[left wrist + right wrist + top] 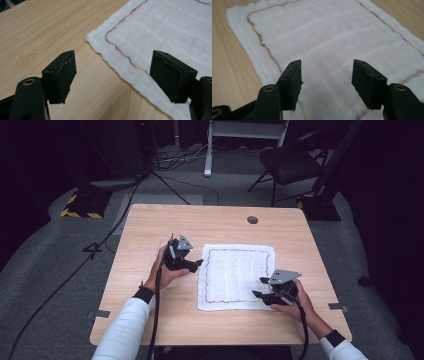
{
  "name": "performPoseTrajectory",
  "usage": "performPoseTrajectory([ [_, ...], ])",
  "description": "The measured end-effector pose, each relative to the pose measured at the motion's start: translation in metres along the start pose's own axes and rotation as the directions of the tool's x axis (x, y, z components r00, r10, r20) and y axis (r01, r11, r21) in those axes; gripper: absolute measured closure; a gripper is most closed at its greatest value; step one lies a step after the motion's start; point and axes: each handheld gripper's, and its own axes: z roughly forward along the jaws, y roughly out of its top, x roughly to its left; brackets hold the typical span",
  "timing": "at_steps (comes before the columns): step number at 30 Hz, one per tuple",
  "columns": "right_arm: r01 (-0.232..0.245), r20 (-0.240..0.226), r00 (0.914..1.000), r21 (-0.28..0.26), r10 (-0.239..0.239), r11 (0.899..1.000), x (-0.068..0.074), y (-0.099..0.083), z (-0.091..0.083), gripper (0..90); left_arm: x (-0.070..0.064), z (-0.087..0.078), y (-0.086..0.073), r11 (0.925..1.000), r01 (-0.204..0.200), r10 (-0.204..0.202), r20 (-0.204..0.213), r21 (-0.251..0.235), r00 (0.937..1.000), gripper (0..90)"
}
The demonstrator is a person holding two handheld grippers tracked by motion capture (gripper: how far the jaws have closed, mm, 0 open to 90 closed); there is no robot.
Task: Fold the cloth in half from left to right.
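A white cloth point(235, 276) with a wavy line of coloured stitching running just inside its edge lies spread flat on the wooden table point(150, 227), a little right of the middle and closer to the near edge than the far one. The person sits at the near side with both forearms in white sleeves reaching onto the tabletop. The left gripper point(196, 265) sits over bare wood just beside the cloth's left edge, pointing right toward it, and its jaws stand wide apart with nothing between them; in the left gripper view point(112, 75) one jaw is above the wood and the other above the cloth's hem, near a rounded corner of the stitching. The right gripper point(259, 287) is at the cloth's near right corner, pointing left across the fabric, its jaws likewise spread and empty; in the right gripper view point(325, 82) the cloth point(324, 37) stretches away beyond both jaws. A small dark round grommet point(252, 219) is set in the table near its far edge, and a black folding chair point(290, 162) stands on the grey floor beyond.
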Motion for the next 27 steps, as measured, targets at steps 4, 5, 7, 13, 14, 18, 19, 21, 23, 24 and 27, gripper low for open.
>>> performPoseTrajectory([
  [4,0.067,-0.072,0.9952,0.003,-0.067,0.998,0.024,0.021,0.023,45.0,0.010,0.026,0.014,0.9990,0.041,-0.041,-0.003,0.018,0.9992,21.3],
  [5,0.067,-0.072,0.9952,0.003,-0.067,0.998,0.024,0.021,0.023,45.0,0.010,0.026,0.014,0.9990,0.041,-0.041,-0.003,0.018,0.9992,21.2],
  [7,0.115,-0.095,0.9890,0.013,-0.114,0.993,0.037,0.027,0.033,45.1,0.016,0.042,0.020,0.9974,0.063,-0.062,-0.027,0.035,0.9977,20.9],
  [13,0.154,-0.118,0.9816,0.025,-0.150,0.988,0.048,0.025,0.037,44.7,0.021,0.067,0.025,0.9935,0.105,-0.103,-0.046,0.044,0.9937,21.7],
  [14,0.151,-0.119,0.9819,0.027,-0.147,0.988,0.047,0.023,0.037,44.5,0.021,0.072,0.025,0.9936,0.094,-0.090,-0.056,0.063,0.9943,21.6],
  [18,0.109,-0.114,0.9879,0.027,-0.106,0.994,0.039,0.020,0.036,44.3,0.024,0.089,0.024,0.9877,0.099,-0.091,-0.068,0.121,0.9935,21.0],
  [19,0.109,-0.114,0.9879,0.027,-0.106,0.994,0.039,0.020,0.036,44.3,0.026,0.092,0.025,0.9862,0.108,-0.099,-0.071,0.126,0.9925,21.0],
  [21,0.109,-0.119,0.9871,0.013,-0.107,0.994,0.038,0.025,0.037,44.4,0.029,0.096,0.025,0.9845,0.111,-0.104,-0.062,0.135,0.9926,18.1],
  [23,0.108,-0.127,0.9861,0.005,-0.107,0.994,0.038,0.028,0.038,44.6,0.031,0.099,0.026,0.9838,0.120,-0.113,-0.061,0.133,0.9917,17.3],
  [24,0.107,-0.136,0.9850,0.000,-0.106,0.994,0.039,0.031,0.041,44.6,0.031,0.099,0.026,0.9827,0.131,-0.124,-0.056,0.131,0.9907,17.3],
  [27,0.134,-0.164,0.9774,-0.004,-0.133,0.991,0.048,0.041,0.051,44.6,0.032,0.101,0.026,0.9816,0.134,-0.129,-0.047,0.135,0.9905,20.0],
])
